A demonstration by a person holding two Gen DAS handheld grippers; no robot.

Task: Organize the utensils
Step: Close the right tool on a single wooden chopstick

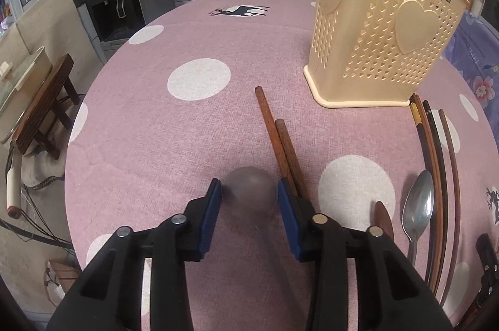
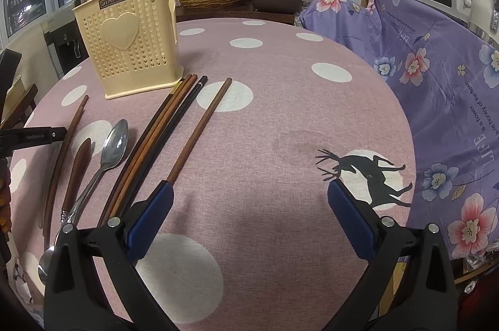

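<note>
Lying beside left gripper [image 1: 249, 195]: chopsticks [image 1: 280, 143].

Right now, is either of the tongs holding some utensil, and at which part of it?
Nothing is held. The left tongs stand open over bare cloth beside two brown chopsticks; the right tongs are wide open, nothing between the pads.

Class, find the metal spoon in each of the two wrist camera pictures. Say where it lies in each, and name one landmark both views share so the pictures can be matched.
Left wrist view: the metal spoon lies at lower right, bowl pointing away, left of the dark chopsticks.
Right wrist view: the metal spoon lies at lower left, between a wooden spoon and the chopsticks.
Shared landmark: the cream utensil holder with heart cut-outs.
</note>
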